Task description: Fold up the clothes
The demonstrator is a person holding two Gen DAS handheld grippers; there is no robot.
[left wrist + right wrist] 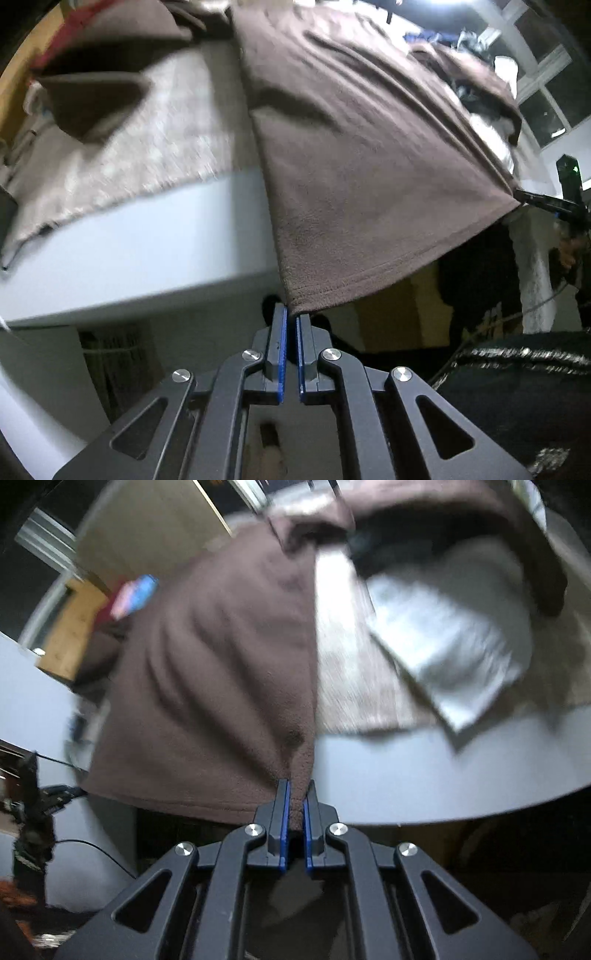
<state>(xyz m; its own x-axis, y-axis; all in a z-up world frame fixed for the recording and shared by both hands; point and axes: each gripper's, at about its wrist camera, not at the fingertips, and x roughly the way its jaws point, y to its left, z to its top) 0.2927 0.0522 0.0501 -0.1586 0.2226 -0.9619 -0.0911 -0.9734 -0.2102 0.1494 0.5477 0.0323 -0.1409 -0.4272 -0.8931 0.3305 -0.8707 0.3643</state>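
Left wrist view: my left gripper [291,314] pinches the near left corner of the brown garment [369,155]. The blue pads [282,347] stand almost together, and only a thin tip of hem sits between them, so I judge this hold to be shallow. The garment runs away from the tool, up and over the bed [147,236], its long axis pointing to the far side. Its near hem hangs past the bed edge and stretches rightward to the other tool, seen small at the far right corner of the hem.

Right wrist view: my right gripper [295,801] is clamped on the garment's near right corner. A thicker wad of fleece fills the gap between its pads [283,823], so this hold looks the deeper of the two. The garment [221,657] lies ahead and to the left of this tool. A pale sheet [443,646] and a striped blanket [351,672] lie on the bed to its right; both are blurred.

Key relation: both arms hold one hem, a corner each, with the cloth taut between them and the body lying far of both tools. Neither arm is clearly nearer. I judge that the next move carries the hem forward over the body, both tools travelling together. The risk is the left corner slipping free.

A second brown piece [92,103] lies on the bed, far left.
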